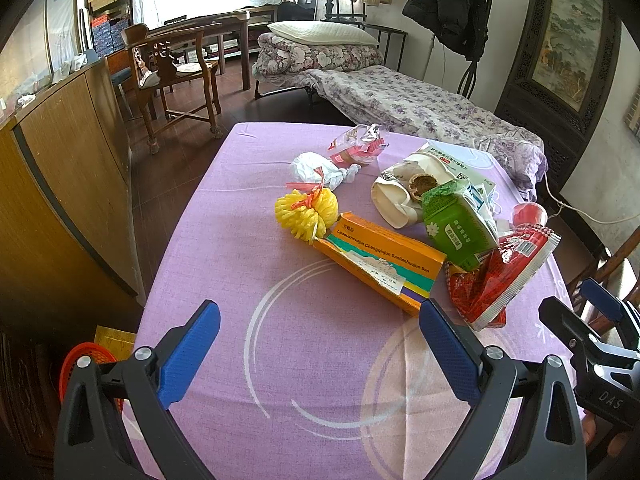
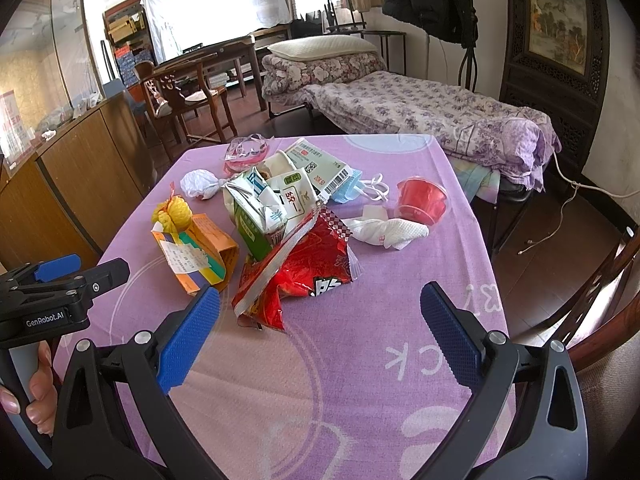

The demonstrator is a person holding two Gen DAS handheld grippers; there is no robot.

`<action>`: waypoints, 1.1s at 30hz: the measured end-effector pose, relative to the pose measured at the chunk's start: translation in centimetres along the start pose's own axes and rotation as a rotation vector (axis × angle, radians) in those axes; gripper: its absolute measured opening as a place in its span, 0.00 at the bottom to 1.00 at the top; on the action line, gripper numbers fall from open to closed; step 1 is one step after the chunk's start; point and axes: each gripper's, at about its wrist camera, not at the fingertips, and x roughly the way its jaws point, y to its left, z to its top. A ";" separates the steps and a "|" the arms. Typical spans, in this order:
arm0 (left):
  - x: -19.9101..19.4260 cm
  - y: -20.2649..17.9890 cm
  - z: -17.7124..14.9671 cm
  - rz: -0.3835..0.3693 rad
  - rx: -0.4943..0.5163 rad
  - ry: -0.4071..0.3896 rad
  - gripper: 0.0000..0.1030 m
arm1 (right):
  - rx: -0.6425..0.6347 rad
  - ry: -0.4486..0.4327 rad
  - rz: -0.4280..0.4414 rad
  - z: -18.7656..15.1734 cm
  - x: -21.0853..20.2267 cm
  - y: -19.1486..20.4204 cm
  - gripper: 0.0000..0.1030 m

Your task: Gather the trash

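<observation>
Trash lies piled on the purple tablecloth (image 1: 248, 280). Ahead of my open left gripper (image 1: 320, 352) sits an orange medicine box (image 1: 380, 260), with yellow foam netting (image 1: 306, 212), a crumpled white wrapper (image 1: 316, 168), a green carton (image 1: 456, 224) and a red snack bag (image 1: 500, 272) around it. My right gripper (image 2: 320, 332) is open too, just short of the red snack bag (image 2: 304, 272). Beyond it are the green carton (image 2: 256, 216), the orange box (image 2: 196, 252), a red plastic cup (image 2: 422, 200), white tissue (image 2: 384, 230) and a blue face mask (image 2: 352, 190). Nothing is held.
A red basket (image 1: 82, 364) stands on the floor left of the table. A wooden cabinet (image 1: 60, 168) runs along the left side. Behind the table are a folding bed (image 1: 400, 100) and a wooden chair (image 1: 176, 76). A dark chair back (image 2: 600, 300) is at the right edge.
</observation>
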 end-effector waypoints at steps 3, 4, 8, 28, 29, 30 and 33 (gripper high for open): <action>0.0 0.0 0.0 0.001 0.000 0.000 0.94 | -0.001 0.000 0.000 0.0 0.0 0.1 0.94; 0.0 0.0 0.0 0.000 0.000 0.000 0.94 | 0.001 0.001 0.000 0.0 0.0 0.0 0.94; 0.0 0.0 0.0 0.001 0.000 0.000 0.95 | -0.001 0.002 0.001 -0.1 0.0 0.2 0.94; 1.4 1.3 0.4 -0.070 -0.059 0.052 0.94 | 0.043 -0.009 -0.025 -0.5 0.1 -0.4 0.94; 1.6 1.5 0.5 -0.065 -0.063 0.058 0.94 | 0.053 -0.008 -0.025 -0.3 0.0 -0.6 0.94; 1.8 1.5 0.6 -0.057 -0.065 0.062 0.94 | 0.065 -0.005 -0.022 -0.4 0.0 -0.7 0.94; 2.7 1.6 1.0 -0.077 -0.086 0.100 0.94 | 0.084 0.001 -0.013 -0.3 0.0 -1.3 0.94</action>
